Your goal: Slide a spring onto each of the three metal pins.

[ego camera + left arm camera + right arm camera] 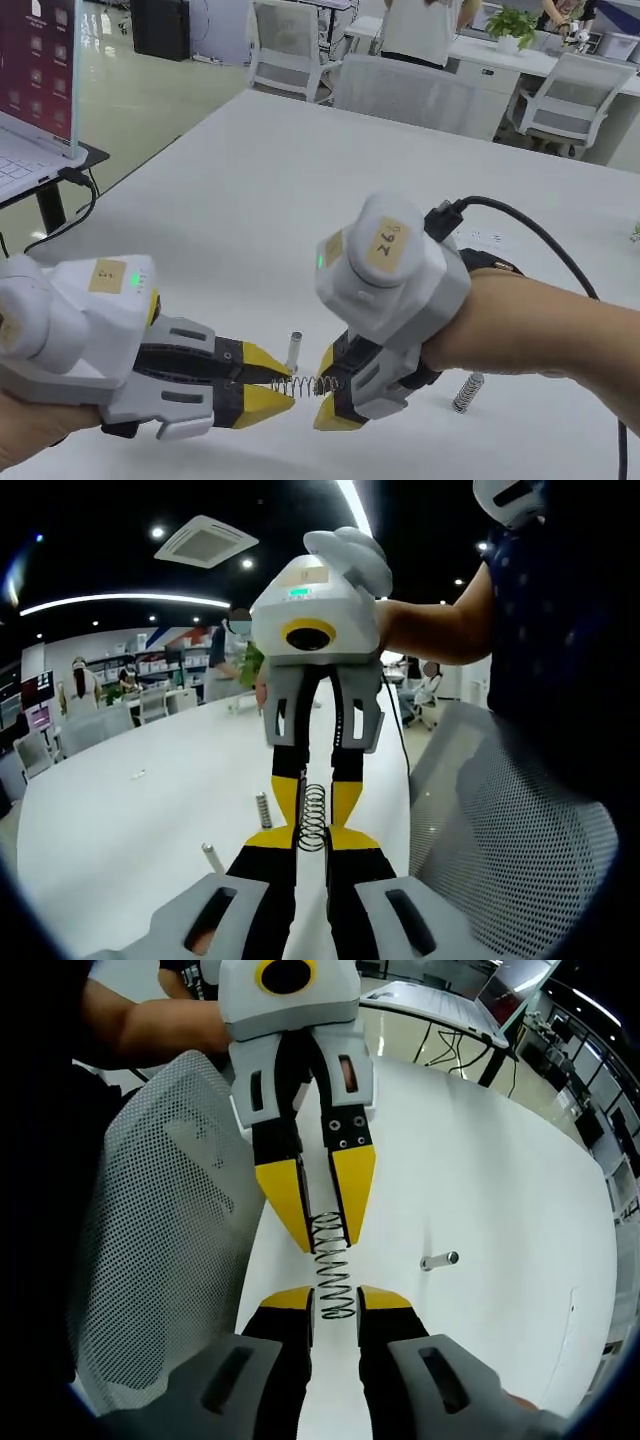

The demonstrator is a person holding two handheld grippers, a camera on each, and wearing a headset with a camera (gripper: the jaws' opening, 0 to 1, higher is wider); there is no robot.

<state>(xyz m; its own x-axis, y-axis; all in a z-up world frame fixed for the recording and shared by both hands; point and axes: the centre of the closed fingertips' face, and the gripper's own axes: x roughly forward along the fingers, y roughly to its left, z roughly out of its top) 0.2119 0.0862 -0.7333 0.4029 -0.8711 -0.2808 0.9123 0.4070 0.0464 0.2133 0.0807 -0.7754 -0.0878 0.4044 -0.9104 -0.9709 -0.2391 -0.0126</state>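
A white table stretches away in the head view, with two hand-held grippers meeting nose to nose near its front edge. The left gripper comes in from the lower left. The right gripper comes in from the right on a bare forearm, trailing a black cable.

A small wire spring lies stretched level between them, off the table. The jaws of each gripper are closed on one end of it. In the left gripper view the spring runs from the left gripper up to the yellow tips of the right gripper. The right gripper view shows the same from the other end, with the spring between the right gripper and the left gripper.

One short metal pin stands upright on the table just behind the held spring, in the gap between the two sets of jaws. It also appears off to one side in each gripper view.

A second spring lies on the table just below the right forearm, and shows beside the right gripper in the left gripper view.

An open laptop sits on a stand at far left. Mesh chairs and a potted plant stand beyond the table. A mesh chair back crowds one side of each gripper view.
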